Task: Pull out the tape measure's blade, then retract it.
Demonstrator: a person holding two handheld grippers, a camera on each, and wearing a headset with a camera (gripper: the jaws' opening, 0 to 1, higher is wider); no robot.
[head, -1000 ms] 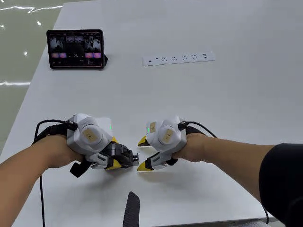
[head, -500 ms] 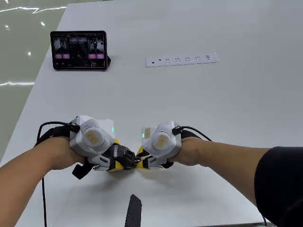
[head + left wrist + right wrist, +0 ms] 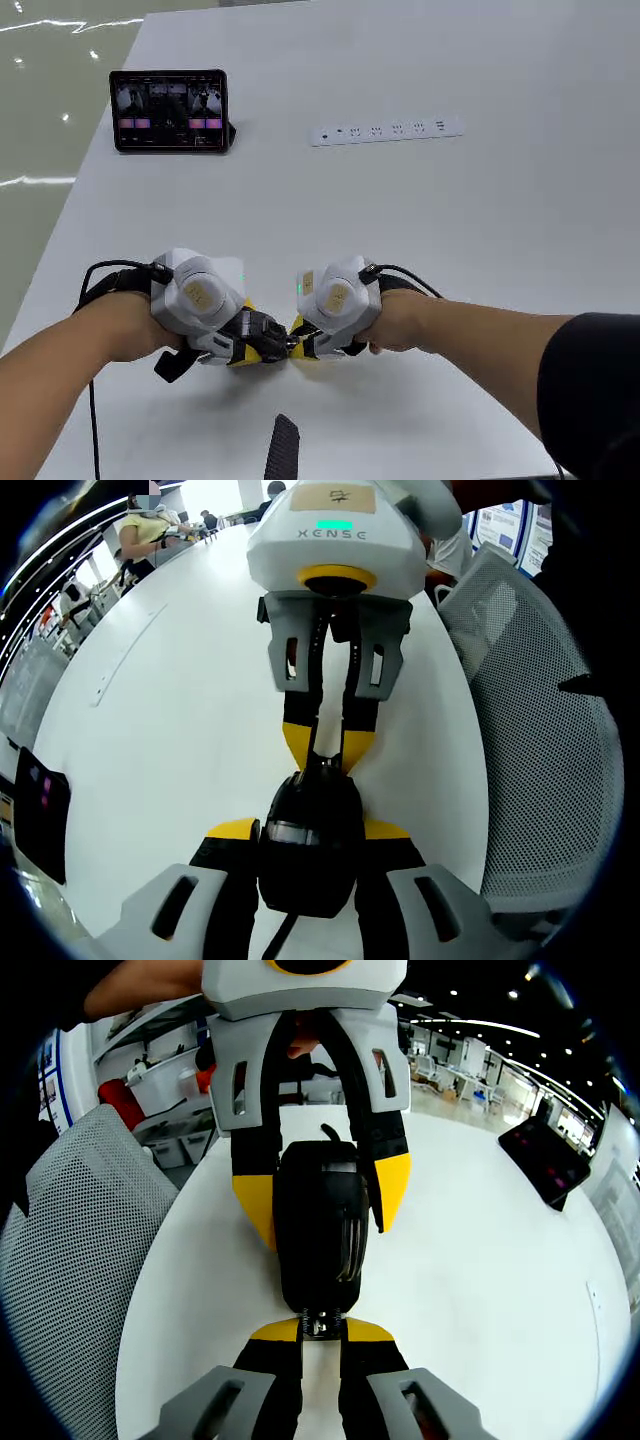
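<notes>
A black tape measure (image 3: 262,329) sits low over the white table (image 3: 480,220) near its front edge, with my left gripper (image 3: 256,346) shut on its body. In the left gripper view the case (image 3: 308,848) sits between the yellow-tipped jaws of the left gripper (image 3: 310,832). My right gripper (image 3: 297,343) meets it nose to nose from the right. In the right gripper view the right gripper (image 3: 320,1330) is shut on the small metal blade hook (image 3: 320,1322) at the mouth of the case (image 3: 320,1222). No length of blade shows.
A tablet (image 3: 170,108) stands at the back left and a white power strip (image 3: 387,130) lies at the back centre. A dark strap (image 3: 281,450) lies by the table's front edge. A grey mesh chair (image 3: 540,740) stands beside the table.
The right gripper, open and apart from the tape measure a second ago, has moved left to it and shut on the blade hook. The left gripper has held the case still.
</notes>
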